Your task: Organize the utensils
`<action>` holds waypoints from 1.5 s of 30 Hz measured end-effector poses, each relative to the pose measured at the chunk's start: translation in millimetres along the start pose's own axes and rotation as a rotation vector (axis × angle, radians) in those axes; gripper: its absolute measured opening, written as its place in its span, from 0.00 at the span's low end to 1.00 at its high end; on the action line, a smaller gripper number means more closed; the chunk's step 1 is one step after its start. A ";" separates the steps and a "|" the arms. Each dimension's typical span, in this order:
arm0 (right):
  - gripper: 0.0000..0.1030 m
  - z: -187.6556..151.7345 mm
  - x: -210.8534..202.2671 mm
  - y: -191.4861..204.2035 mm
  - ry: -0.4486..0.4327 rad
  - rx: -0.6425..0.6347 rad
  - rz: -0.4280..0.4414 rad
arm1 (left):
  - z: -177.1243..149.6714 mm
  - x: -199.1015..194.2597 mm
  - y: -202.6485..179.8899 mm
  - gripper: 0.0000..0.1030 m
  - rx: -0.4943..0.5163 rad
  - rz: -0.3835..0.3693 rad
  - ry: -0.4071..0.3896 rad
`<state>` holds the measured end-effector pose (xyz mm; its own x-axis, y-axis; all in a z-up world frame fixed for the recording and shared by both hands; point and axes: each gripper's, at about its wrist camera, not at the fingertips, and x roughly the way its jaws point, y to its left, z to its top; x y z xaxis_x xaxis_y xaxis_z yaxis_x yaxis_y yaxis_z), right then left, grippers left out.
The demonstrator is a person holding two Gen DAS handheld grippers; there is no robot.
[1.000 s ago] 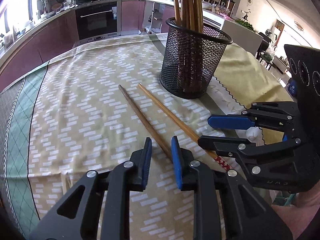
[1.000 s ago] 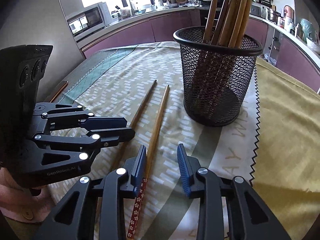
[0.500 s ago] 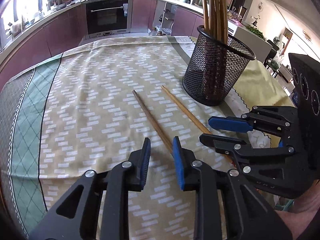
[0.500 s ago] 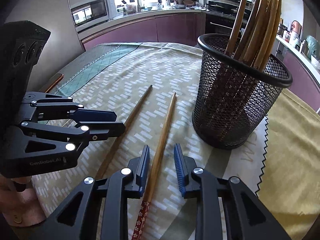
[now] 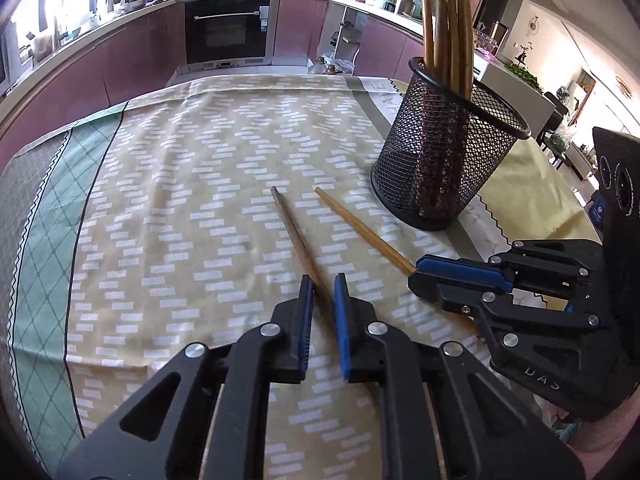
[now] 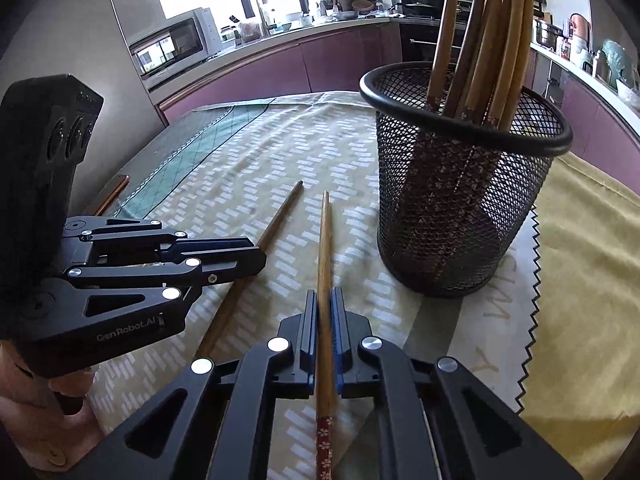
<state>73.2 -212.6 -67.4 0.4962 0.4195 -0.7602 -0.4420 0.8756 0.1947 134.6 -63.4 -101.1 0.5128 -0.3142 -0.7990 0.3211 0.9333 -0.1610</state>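
Right hand-held gripper (image 6: pixel 325 300): fingers pinched tight on the lighter chopstick (image 6: pixel 325 248), pads against both sides of the shaft. Its floral red end (image 6: pixel 324 440) sticks out back toward the camera, and the tip points away, toward the far side of the surface (image 6: pixel 248 152).

Left hand-held gripper (image 5: pixel 320 292): narrow gap, straddling the darker chopstick (image 5: pixel 294 232). The pads sit either side of the shaft, with a sliver of cloth showing between pad and wood, so contact isn't clear (can't call it a grasp).

Both chopsticks lie flat on the patterned tablecloth (image 5: pixel 192 184), side by side, close at the near ends and splaying slightly at the tips. The darker one is to the left of the lighter one.

Black mesh holder (image 6: pixel 460 184) stands upright on the cloth, right of the two chopsticks and just beyond the tip of the lighter one. A bundle of chopsticks (image 6: pixel 484 40) stands in it, leaning against the rim.

The two grippers sit near each other, not touching. Kitchen counters and an oven (image 5: pixel 228 28) are in the background.
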 end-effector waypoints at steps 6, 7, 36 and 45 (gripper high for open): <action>0.06 0.2 -16.6 -2.8 -0.038 0.012 0.030 | -3.0 -8.9 -1.0 0.07 -0.003 -0.008 -0.017; 0.06 -0.6 -19.9 -3.3 -0.045 0.013 0.035 | -3.2 -11.5 -1.6 0.07 -0.001 -0.011 -0.022; 0.06 9.8 -100.1 -16.9 -0.270 0.052 0.104 | 9.6 -120.2 -23.7 0.07 0.070 -0.193 -0.214; 0.06 8.6 -105.0 -20.4 -0.290 0.055 0.108 | 11.8 -120.6 -30.4 0.06 0.082 -0.182 -0.228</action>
<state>36.5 -272.4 13.8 0.6449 0.5545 -0.5260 -0.4664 0.8307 0.3040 72.4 -56.0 7.1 0.6037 -0.5147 -0.6088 0.4829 0.8437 -0.2345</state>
